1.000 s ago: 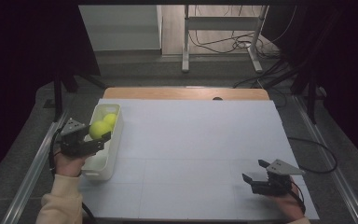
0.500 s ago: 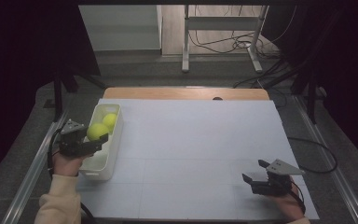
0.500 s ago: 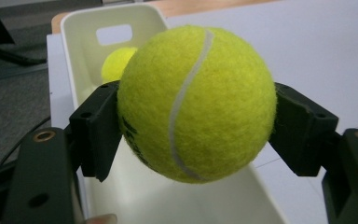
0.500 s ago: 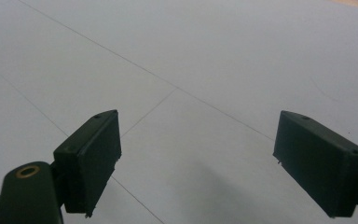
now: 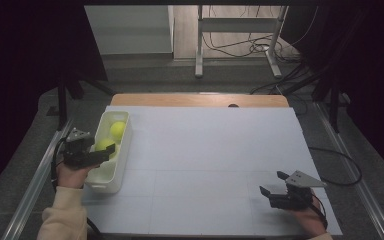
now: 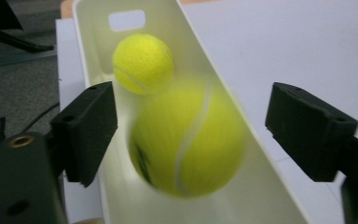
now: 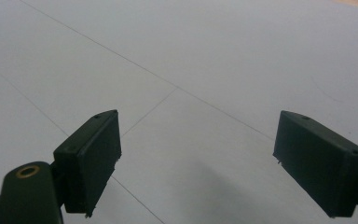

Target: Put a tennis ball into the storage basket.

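A white oblong bin stands at the table's left edge, holding two yellow-green tennis balls. The far ball lies still near the bin's end wall with its handle slot. The near ball is motion-blurred inside the bin, between the jaws but touching neither. My left gripper hovers over the bin's near half, open wide. My right gripper is open near the table's front right, with nothing between its jaws.
A white sheet with faint grid lines covers the table. A wooden strip runs along its far edge. Metal rails flank both sides, and a frame with cables stands on the floor beyond.
The left gripper drew back along the bin and opened, letting go of the ball it held; that ball now drops into the bin. The right gripper has not moved.
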`<state>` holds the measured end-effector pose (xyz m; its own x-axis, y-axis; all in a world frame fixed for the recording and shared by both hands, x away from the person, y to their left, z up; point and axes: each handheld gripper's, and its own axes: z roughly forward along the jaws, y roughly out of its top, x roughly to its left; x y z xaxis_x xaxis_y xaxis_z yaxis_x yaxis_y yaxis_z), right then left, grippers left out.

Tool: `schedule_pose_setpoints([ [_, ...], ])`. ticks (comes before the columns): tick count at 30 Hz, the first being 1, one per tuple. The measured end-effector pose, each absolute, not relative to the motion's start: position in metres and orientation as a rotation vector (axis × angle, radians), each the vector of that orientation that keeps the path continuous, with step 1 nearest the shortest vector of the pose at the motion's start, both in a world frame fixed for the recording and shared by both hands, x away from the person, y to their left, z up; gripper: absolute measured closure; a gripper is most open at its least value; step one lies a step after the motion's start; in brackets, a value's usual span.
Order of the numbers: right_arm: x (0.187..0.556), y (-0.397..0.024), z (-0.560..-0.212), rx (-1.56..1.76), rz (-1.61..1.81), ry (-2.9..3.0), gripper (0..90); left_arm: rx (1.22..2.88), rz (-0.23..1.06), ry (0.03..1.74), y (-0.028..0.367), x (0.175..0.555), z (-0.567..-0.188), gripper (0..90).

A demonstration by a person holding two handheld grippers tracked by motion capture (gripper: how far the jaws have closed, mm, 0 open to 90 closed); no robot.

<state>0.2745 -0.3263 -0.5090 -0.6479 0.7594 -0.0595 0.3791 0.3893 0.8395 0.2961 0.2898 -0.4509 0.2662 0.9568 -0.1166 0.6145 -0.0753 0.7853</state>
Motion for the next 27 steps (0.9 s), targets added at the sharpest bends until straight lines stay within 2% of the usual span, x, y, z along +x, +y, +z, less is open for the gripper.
schedule_pose_setpoints([
  [9, 0.275, -0.327, -0.509, 0.990, 1.177, 2.211, 15.6, 1.775, 0.563, 1.316, 0.278, 0.290, -0.442, 13.2],
  [27, 0.275, -0.329, -0.510, 0.981, 1.192, 2.217, 15.6, 1.825, 0.506, 1.079, 0.224, 0.269, -0.430, 12.4],
])
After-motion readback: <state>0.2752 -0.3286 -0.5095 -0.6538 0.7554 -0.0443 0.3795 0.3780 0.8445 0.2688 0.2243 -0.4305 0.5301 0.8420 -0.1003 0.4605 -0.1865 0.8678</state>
